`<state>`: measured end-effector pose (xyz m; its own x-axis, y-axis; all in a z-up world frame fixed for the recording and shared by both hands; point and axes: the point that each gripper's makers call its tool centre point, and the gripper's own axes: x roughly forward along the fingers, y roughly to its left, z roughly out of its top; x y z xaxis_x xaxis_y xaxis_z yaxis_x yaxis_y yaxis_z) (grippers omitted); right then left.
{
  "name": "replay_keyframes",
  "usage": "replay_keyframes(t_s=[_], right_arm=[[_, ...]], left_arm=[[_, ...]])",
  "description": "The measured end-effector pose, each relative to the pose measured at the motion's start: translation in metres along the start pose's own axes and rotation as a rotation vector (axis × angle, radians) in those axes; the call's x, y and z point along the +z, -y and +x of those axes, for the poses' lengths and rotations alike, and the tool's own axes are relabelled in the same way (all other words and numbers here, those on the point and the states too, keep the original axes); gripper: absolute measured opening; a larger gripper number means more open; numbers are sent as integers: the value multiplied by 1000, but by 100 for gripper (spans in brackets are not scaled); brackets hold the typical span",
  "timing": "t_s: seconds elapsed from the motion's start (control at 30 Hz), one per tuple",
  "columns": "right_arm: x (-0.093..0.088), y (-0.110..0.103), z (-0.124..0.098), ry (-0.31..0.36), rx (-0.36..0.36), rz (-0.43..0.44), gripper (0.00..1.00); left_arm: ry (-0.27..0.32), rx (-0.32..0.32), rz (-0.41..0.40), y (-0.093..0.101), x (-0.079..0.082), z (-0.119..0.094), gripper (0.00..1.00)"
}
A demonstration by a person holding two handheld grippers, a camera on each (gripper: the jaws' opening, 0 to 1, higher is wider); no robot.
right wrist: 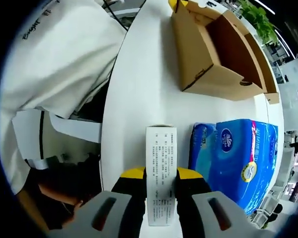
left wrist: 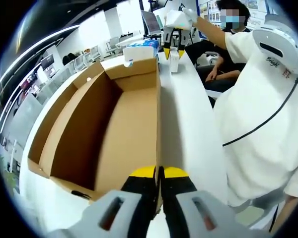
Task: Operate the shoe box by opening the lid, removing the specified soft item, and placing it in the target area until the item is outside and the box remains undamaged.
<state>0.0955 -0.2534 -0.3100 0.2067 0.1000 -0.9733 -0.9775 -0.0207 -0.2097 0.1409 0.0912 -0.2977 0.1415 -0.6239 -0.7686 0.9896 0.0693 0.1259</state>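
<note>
An open brown cardboard shoe box (left wrist: 124, 129) lies on the white table (left wrist: 193, 129), and its inside looks bare. My left gripper (left wrist: 159, 173) is shut on the top edge of the box's right wall at the near end. At the table's far end my right gripper (left wrist: 174, 49) stands over a small white packet (left wrist: 174, 62). In the right gripper view that gripper (right wrist: 161, 174) is shut on the white packet (right wrist: 161, 168), which has printed text on it. The box (right wrist: 208, 54) lies further along the table there.
A blue tissue pack (right wrist: 238, 158) lies just right of the white packet, also seen behind the box (left wrist: 141, 45). A person in a white shirt (left wrist: 258, 109) stands close along the table's right edge. A seated person (left wrist: 223, 54) is beyond. The table edge (right wrist: 107, 144) is near.
</note>
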Motion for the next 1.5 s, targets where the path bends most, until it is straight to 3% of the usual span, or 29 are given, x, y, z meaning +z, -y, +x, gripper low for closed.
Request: replay_keyframes(t_s=[0.33,0.6,0.7,1.5], right_arm=[[-12,-3,5,-18,-23,22,21],[-6,3,6,-12,-69,-34,21],[-6,-1,7,-17,-42,-2,21],[-3,8,-5,0,-183,-37,22]], left_arm=[[27,1,-5,-1,1,0,2],[29,8,0,-1,1,0,2],[28,8,0,0,2,0,2],[49,17,5,0,4,-1,3]])
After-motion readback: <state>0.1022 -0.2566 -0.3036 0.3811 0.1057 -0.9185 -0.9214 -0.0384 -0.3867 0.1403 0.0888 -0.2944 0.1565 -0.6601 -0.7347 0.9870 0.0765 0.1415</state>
